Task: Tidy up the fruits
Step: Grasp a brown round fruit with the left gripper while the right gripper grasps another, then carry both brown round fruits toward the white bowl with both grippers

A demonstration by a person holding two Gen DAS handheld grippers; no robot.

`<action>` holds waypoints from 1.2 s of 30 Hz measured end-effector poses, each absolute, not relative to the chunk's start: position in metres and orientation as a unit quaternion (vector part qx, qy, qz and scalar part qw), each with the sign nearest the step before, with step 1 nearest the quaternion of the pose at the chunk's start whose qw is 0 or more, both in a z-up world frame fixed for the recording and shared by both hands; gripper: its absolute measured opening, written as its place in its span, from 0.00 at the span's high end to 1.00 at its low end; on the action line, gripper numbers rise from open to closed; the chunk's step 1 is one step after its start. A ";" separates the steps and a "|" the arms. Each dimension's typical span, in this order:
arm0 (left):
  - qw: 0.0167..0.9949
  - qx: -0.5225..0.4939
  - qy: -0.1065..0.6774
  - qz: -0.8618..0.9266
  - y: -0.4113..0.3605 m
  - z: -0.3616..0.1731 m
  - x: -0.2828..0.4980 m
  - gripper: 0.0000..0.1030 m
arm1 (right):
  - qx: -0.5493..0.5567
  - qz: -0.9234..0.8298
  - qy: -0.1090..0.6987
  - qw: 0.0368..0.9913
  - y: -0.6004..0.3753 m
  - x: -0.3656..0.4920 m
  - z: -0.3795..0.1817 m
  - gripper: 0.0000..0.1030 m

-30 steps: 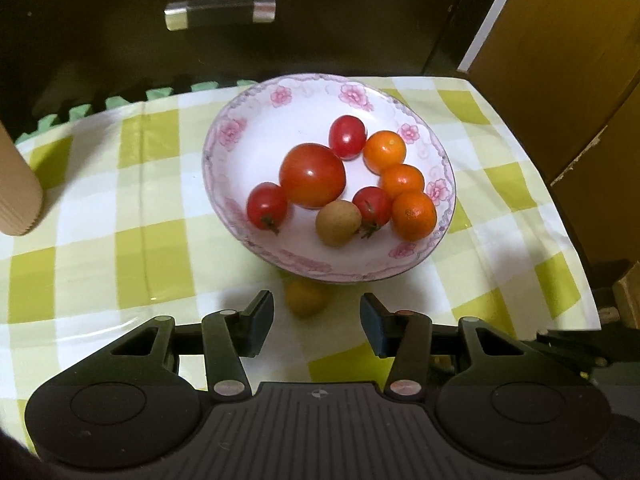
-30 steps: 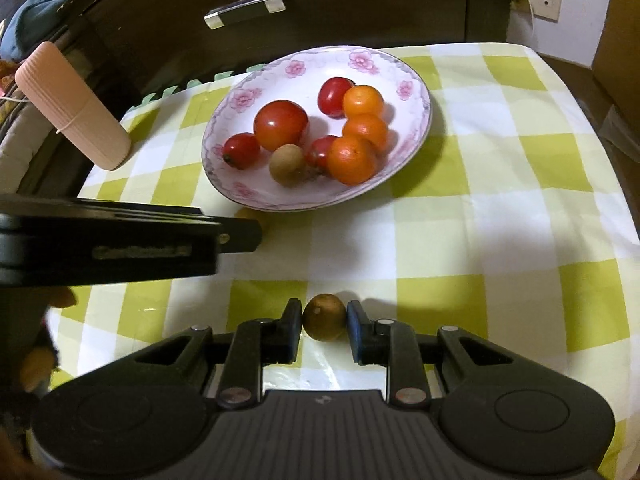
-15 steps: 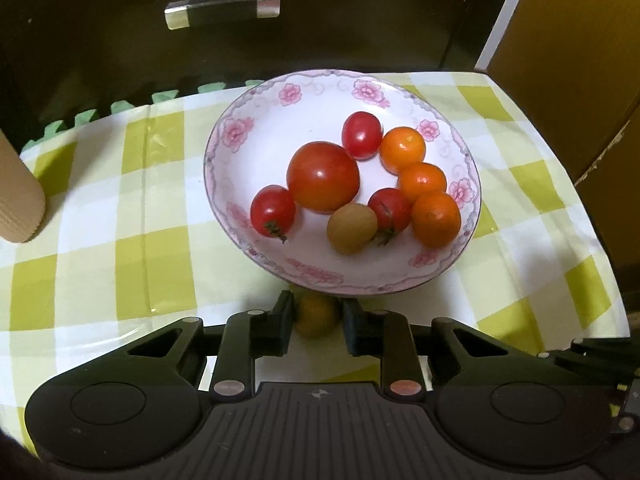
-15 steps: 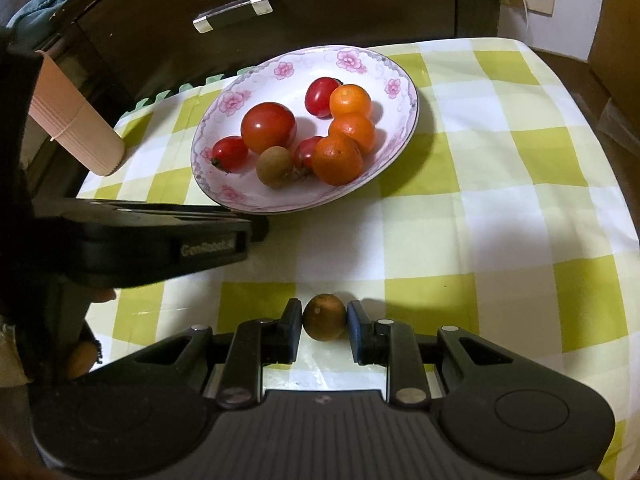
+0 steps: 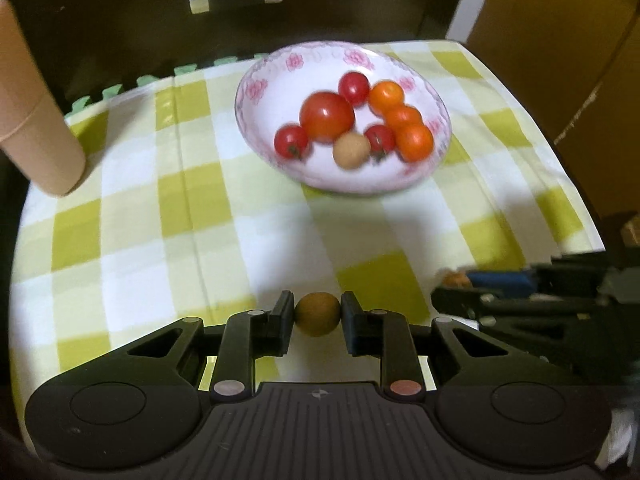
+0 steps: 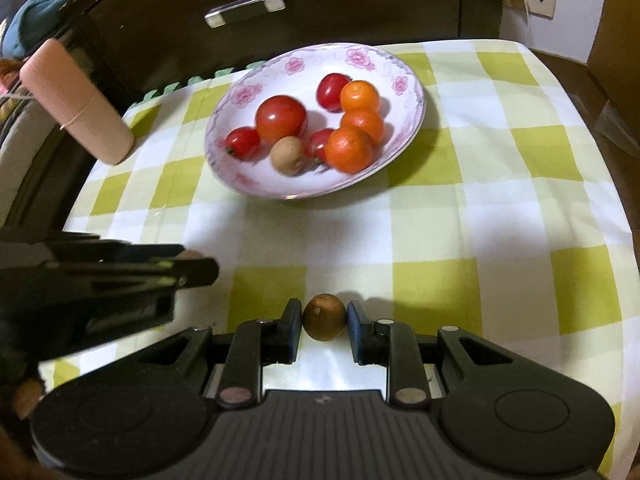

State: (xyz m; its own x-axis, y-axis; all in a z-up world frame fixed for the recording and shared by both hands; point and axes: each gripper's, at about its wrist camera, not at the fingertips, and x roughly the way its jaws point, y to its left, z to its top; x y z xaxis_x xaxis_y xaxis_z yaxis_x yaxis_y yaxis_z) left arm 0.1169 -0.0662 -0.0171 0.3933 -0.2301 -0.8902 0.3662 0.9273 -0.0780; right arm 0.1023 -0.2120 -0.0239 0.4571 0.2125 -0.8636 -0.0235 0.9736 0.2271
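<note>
Eight fruits lie in the floral plate (image 5: 256,92), left wrist view: one large tomato (image 5: 327,116), three cherry tomatoes, three small oranges in a row at the right, one tan longan (image 5: 351,150). The plate stands on the checked table (image 5: 132,216), toward the far edge. The left gripper (image 5: 317,316) has its fingers clamped on a brown longan (image 5: 317,313), both pads touching its sides; the fruit is round, dull olive-brown, held well short of the plate. The view is blurred.

Right wrist view: same plate (image 6: 376,60), same eight fruits. The right gripper (image 6: 324,318) has its fingers closed on a second longan (image 6: 324,317), pads pressing either side. This one is darker brown, with a pale speck on its skin. It sits over the table's near part, well apart from the plate. The left gripper shows at the left edge.
</note>
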 end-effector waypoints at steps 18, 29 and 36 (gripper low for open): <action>0.815 0.070 0.548 -0.178 -0.057 -0.036 0.087 0.63 | 0.068 0.076 0.537 0.837 -0.189 0.057 -0.036 0.77; 0.814 0.046 0.549 -0.183 -0.054 -0.031 0.090 0.50 | 0.096 0.073 0.536 0.835 -0.200 0.061 -0.031 0.73; 0.810 0.054 0.552 -0.190 -0.059 -0.035 0.087 0.48 | 0.093 0.073 0.540 0.833 -0.198 0.063 -0.033 0.72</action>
State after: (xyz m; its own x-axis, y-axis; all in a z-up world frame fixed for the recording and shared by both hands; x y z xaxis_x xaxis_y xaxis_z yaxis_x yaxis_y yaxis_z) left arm 0.0871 -0.0585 -0.0345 0.3181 -0.2476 -0.9152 0.3676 0.9220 -0.1217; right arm 0.0629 -0.1981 -0.0326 0.4062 0.2229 -0.8862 -0.0211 0.9718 0.2347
